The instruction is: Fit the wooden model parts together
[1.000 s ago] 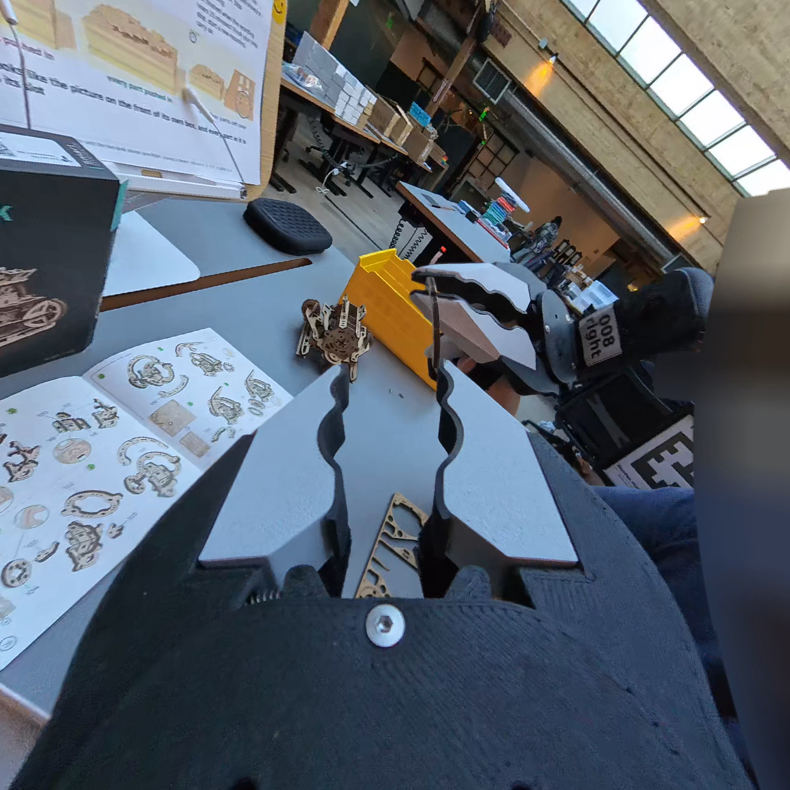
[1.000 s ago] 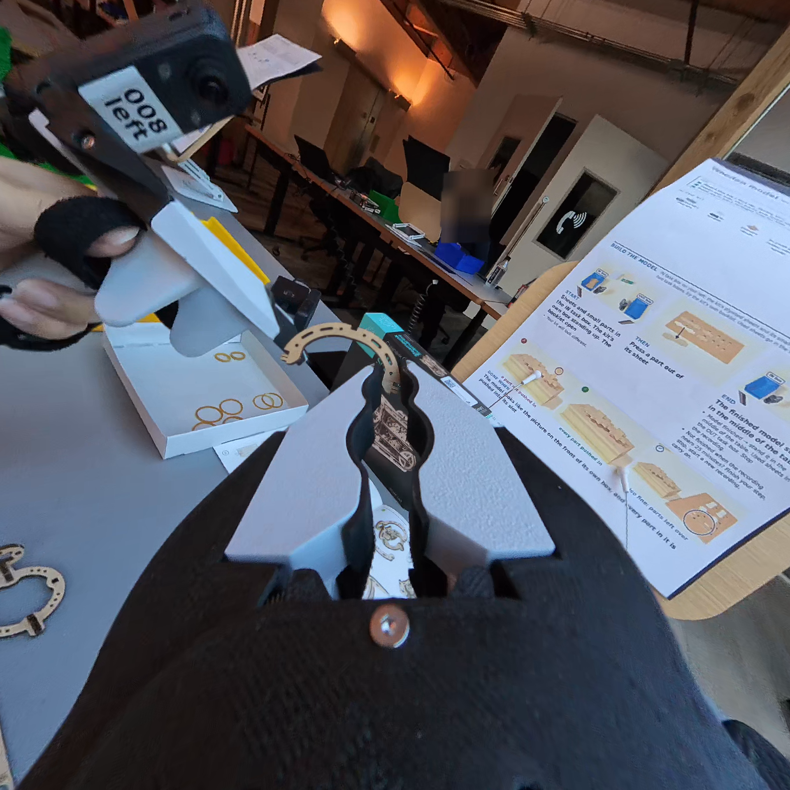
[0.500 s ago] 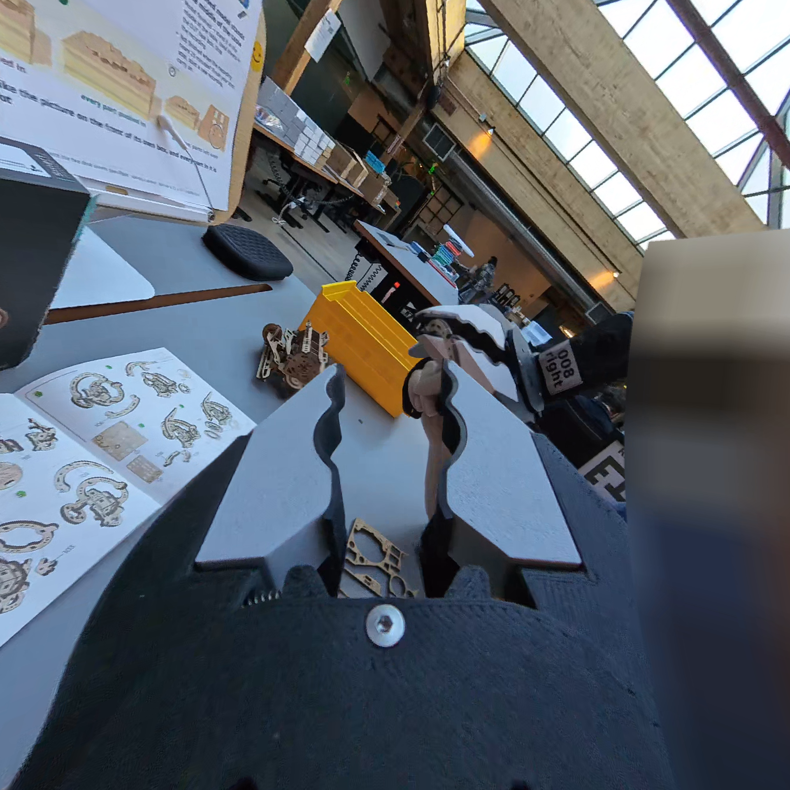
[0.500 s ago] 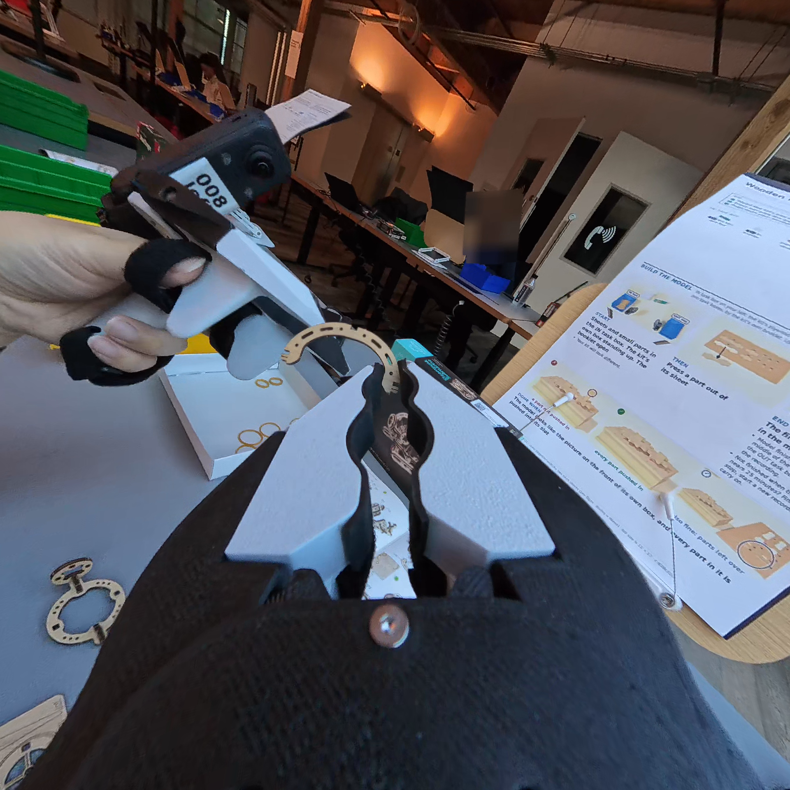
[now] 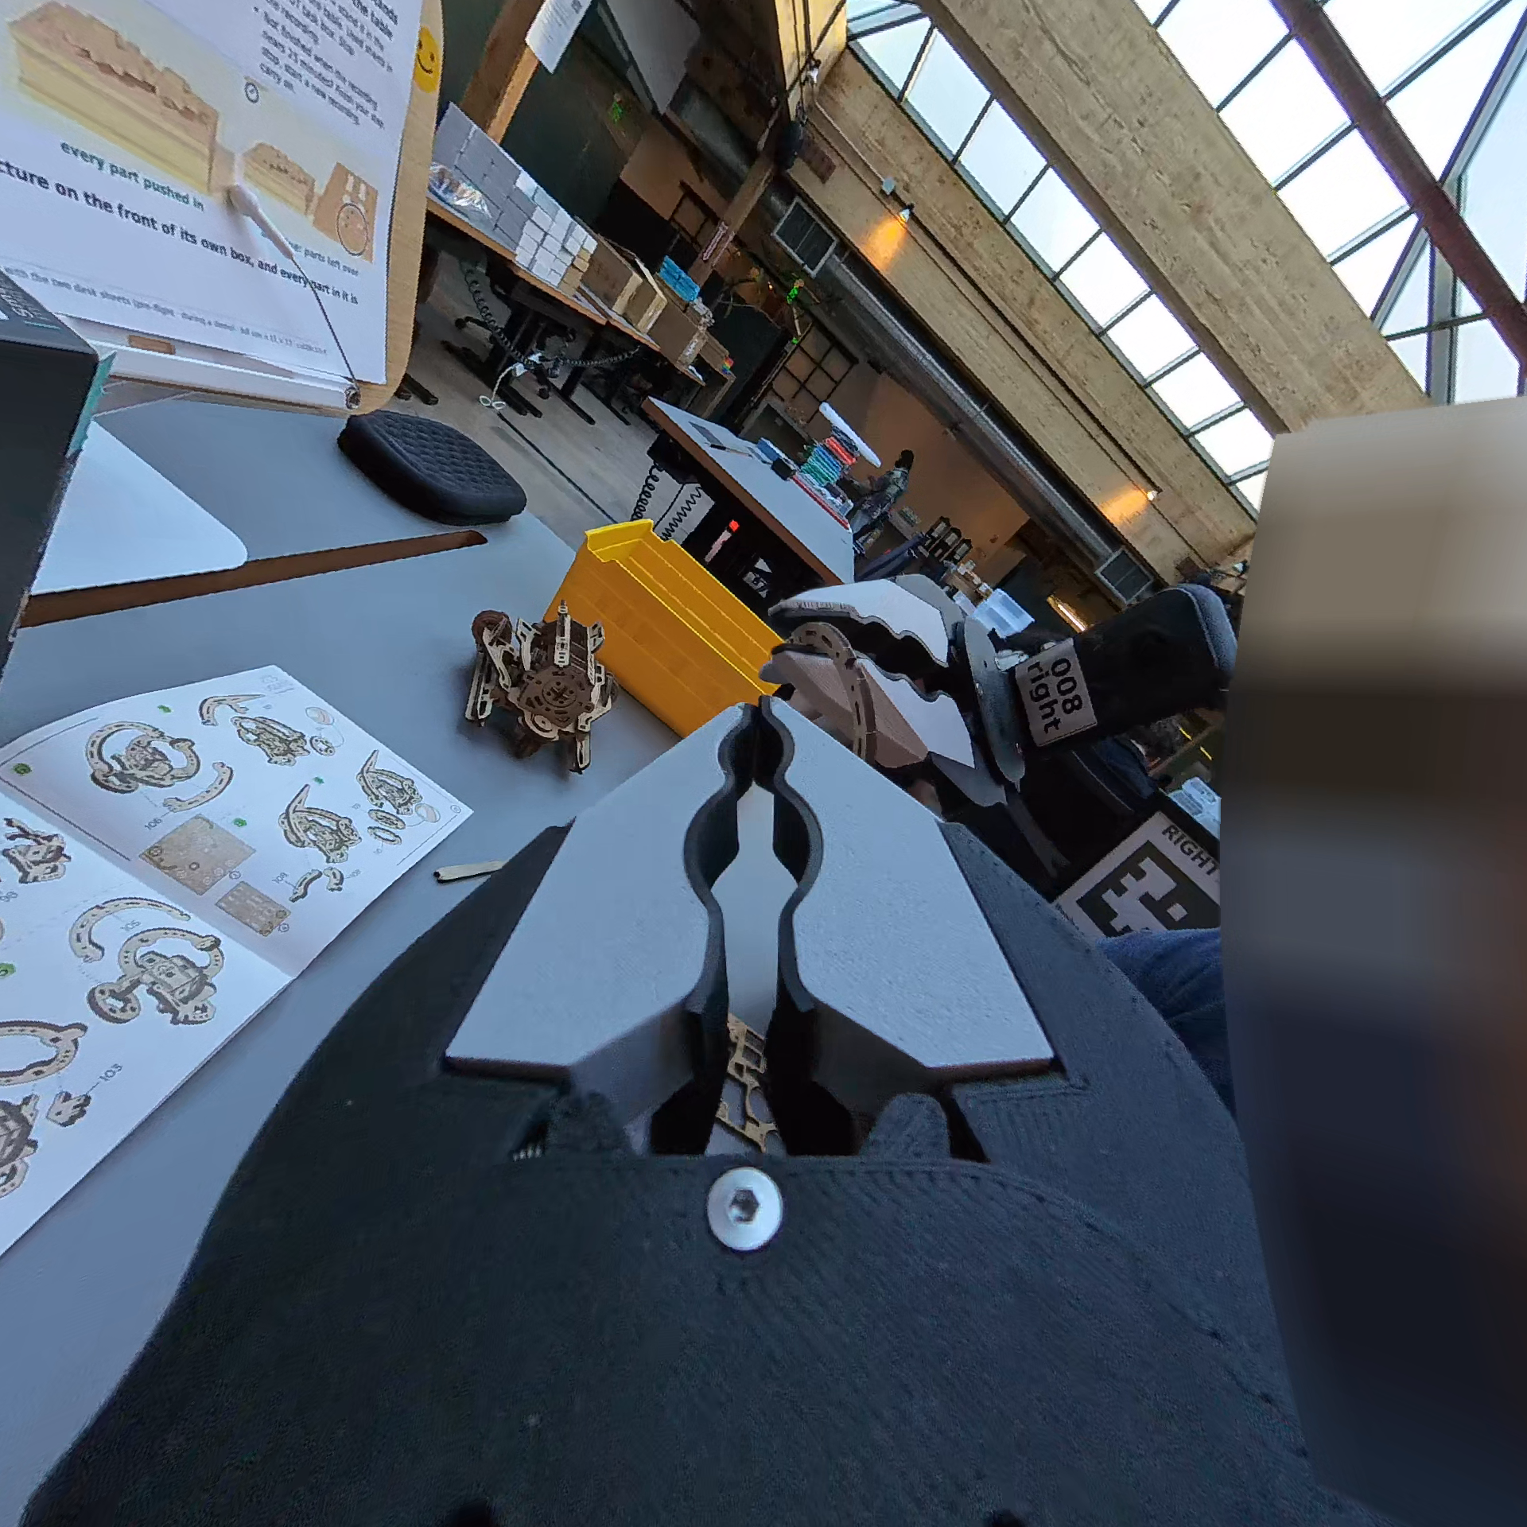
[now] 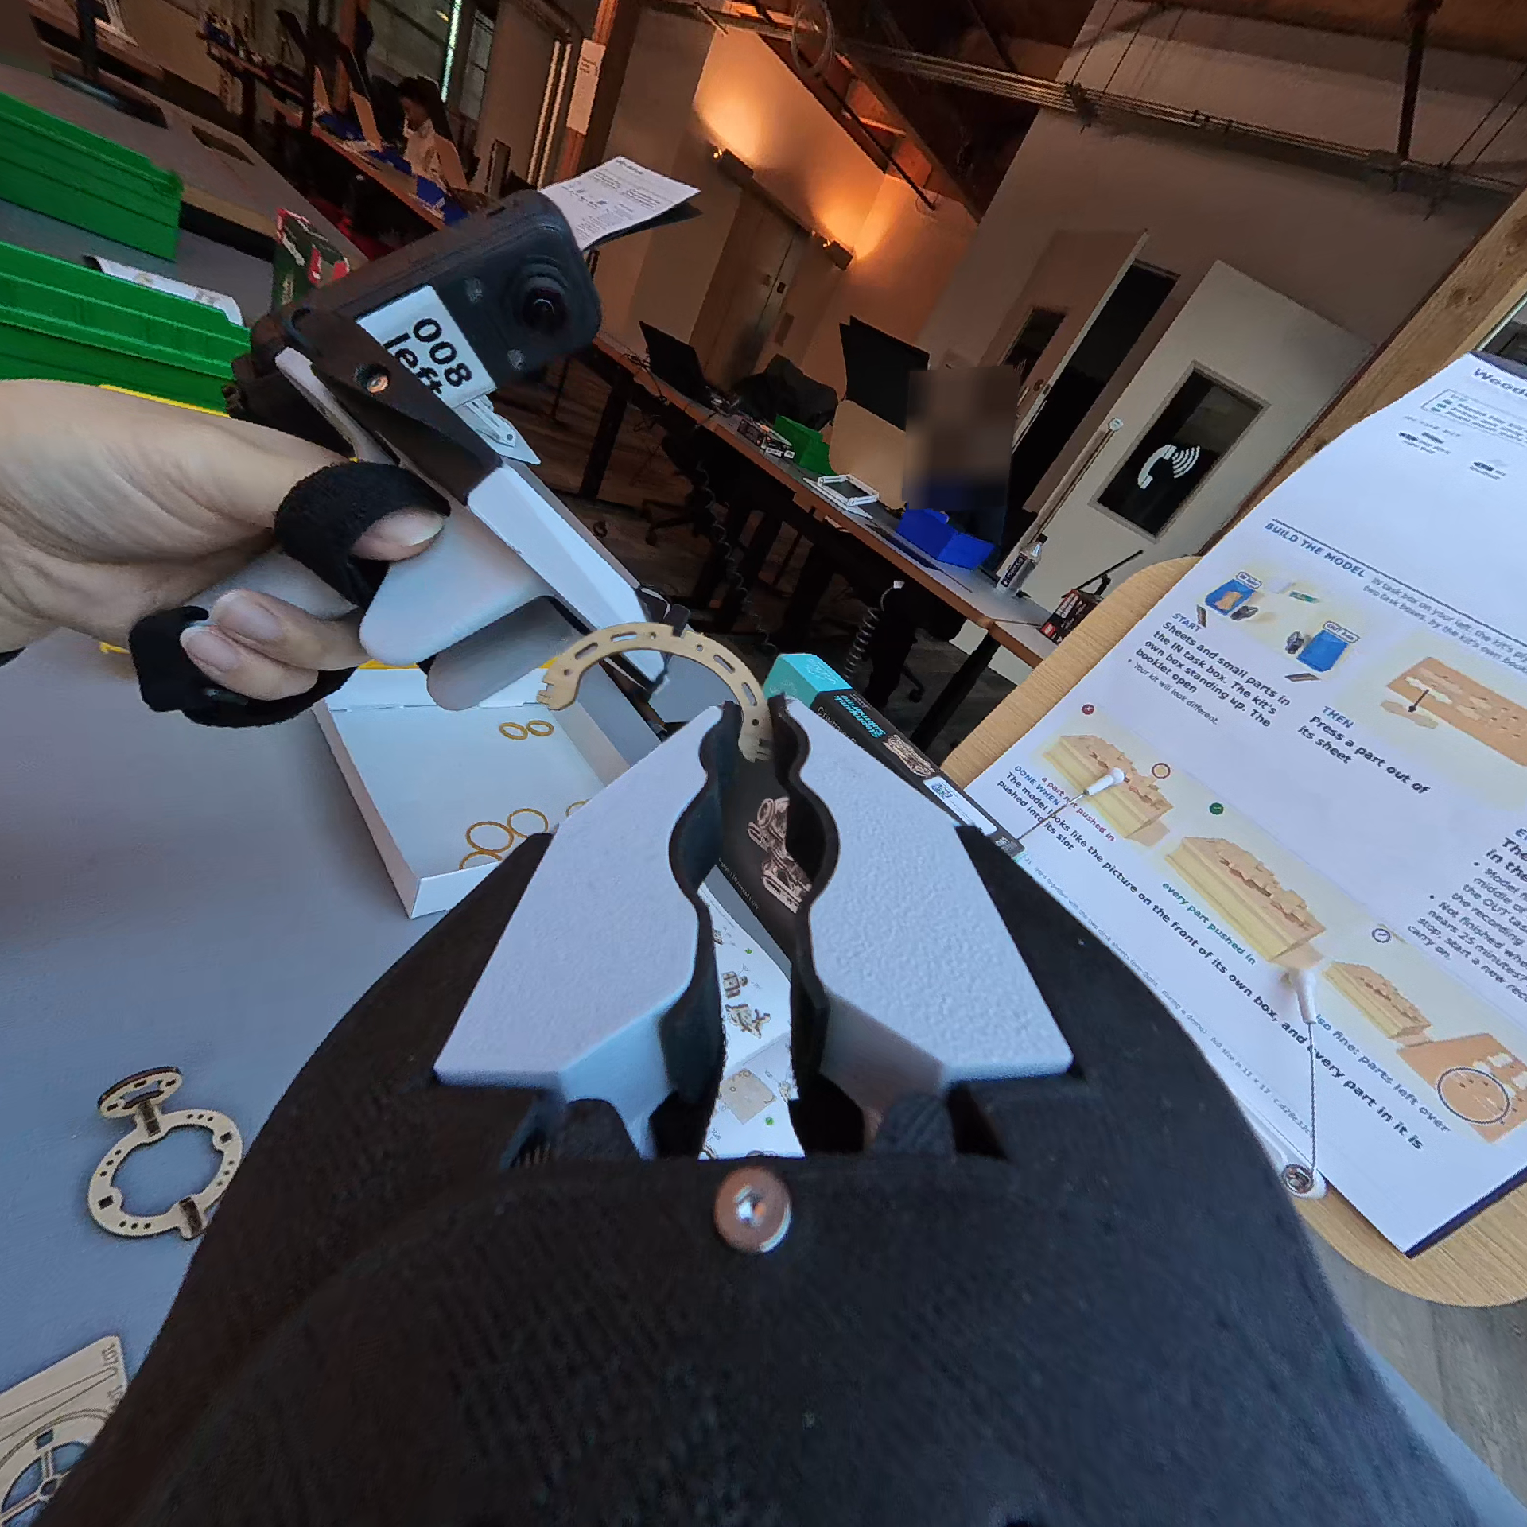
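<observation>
curved wooden arc was up in the air over the counter, one end pinched at the tips of the right gripper, jaws clenched on it. left gripper was just beside it, jaws pressed together on nothing visible. half-built model sat near the yellow bin, bare counter around it; ring part lay apart.

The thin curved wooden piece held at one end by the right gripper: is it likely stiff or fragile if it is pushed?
The curved wooden piece looks like thin, slotted laser-cut plywood, so probably light and fairly stiff, yet easy to snap. The right gripper pinches only one end, so a push on the free end would likely twist it.
</observation>
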Action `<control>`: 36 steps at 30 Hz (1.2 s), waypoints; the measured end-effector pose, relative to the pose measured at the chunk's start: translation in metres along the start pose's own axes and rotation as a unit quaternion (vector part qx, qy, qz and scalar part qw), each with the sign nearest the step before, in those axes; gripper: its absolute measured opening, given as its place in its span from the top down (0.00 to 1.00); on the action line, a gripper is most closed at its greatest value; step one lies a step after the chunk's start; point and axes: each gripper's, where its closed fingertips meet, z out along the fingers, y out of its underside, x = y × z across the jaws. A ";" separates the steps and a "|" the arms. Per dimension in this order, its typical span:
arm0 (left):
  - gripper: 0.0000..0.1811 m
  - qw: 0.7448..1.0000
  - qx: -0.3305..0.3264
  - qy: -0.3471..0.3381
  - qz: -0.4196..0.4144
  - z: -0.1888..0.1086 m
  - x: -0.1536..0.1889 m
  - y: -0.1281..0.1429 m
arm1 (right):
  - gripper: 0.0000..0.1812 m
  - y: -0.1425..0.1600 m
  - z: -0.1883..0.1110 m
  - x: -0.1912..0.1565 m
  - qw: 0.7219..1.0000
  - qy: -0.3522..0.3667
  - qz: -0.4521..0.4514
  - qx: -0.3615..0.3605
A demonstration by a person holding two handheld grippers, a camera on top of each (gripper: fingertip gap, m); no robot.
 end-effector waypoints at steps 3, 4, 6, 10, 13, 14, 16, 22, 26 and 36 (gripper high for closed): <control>0.91 1.000 0.011 -0.006 -0.013 -0.003 -0.004 -0.004 | 0.96 0.004 0.000 0.004 1.000 0.002 0.008 -0.003; 0.86 1.000 0.017 -0.016 -0.014 -0.003 -0.007 -0.006 | 0.96 0.004 0.000 0.005 1.000 0.002 0.012 -0.003; 0.76 1.000 0.018 -0.019 -0.010 -0.002 -0.007 -0.006 | 0.96 0.004 0.000 0.006 1.000 0.001 0.016 -0.002; 0.77 0.998 0.011 0.051 -0.039 0.005 0.013 -0.001 | 0.96 0.008 0.001 0.006 1.000 0.008 0.001 -0.013; 0.77 0.999 -0.007 0.029 -0.023 0.010 0.007 0.005 | 0.96 0.012 0.003 0.006 1.000 0.013 -0.007 -0.025; 0.78 1.000 -0.015 0.004 -0.007 0.012 0.000 0.008 | 0.96 0.014 0.004 0.006 0.999 0.014 -0.006 -0.029; 0.83 0.999 -0.028 -0.033 0.032 0.013 -0.007 0.012 | 0.96 0.017 0.005 0.006 0.999 0.015 -0.004 -0.037; 1.00 0.994 -0.051 -0.059 0.071 0.008 -0.010 0.015 | 0.96 0.028 0.009 0.000 0.998 -0.012 -0.016 -0.067; 1.00 0.990 -0.106 -0.065 0.067 -0.001 -0.016 0.028 | 0.89 0.046 0.008 -0.013 0.990 -0.085 -0.010 -0.114; 1.00 0.956 -0.250 -0.109 0.108 -0.008 -0.041 0.072 | 0.84 0.092 -0.011 -0.032 0.956 -0.196 -0.078 -0.203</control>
